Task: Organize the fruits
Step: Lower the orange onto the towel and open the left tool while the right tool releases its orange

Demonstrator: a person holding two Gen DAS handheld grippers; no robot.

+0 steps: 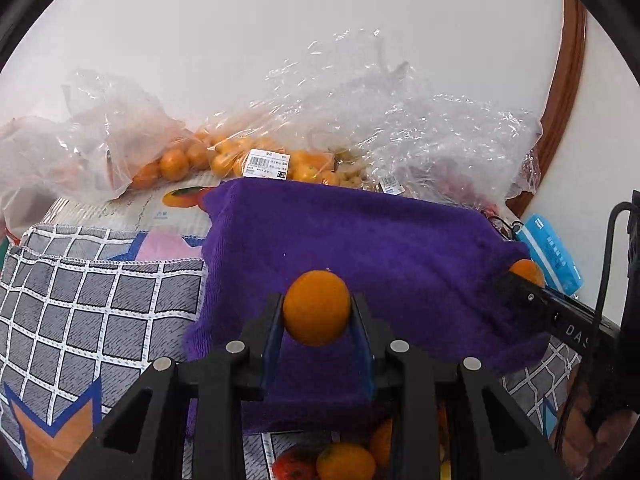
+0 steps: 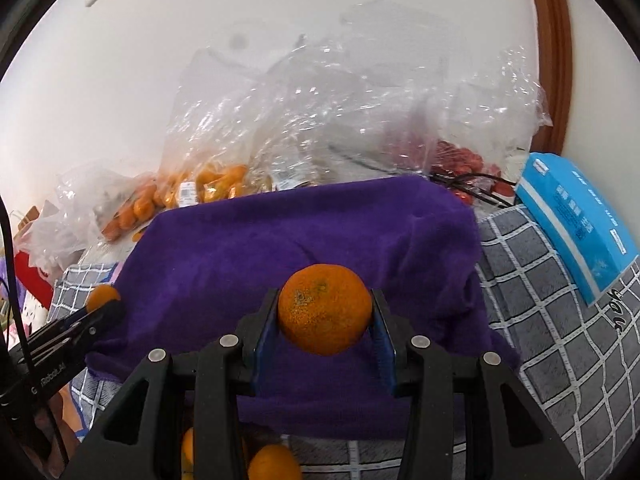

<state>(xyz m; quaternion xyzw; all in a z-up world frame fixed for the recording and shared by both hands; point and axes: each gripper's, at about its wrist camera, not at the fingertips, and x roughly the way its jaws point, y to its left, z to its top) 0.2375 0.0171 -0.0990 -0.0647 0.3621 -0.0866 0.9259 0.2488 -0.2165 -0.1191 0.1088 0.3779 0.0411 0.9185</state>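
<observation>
The left gripper point(image 1: 317, 312), a black two-finger tool with blue pads on the inner faces of its fingers, points forward and slightly downward, its fingers closed on a small round orange mandarin point(image 1: 317, 307) pinched between the pads near the tips. The right gripper point(image 2: 325, 315), of the same black build with blue pads, is posed much the same, clamped on a second, slightly larger dimpled orange mandarin point(image 2: 325, 314) held at its widest part. The two grippers sit side by side at similar height, well apart, each one's tip showing at the edge of the other's wrist view.
</observation>
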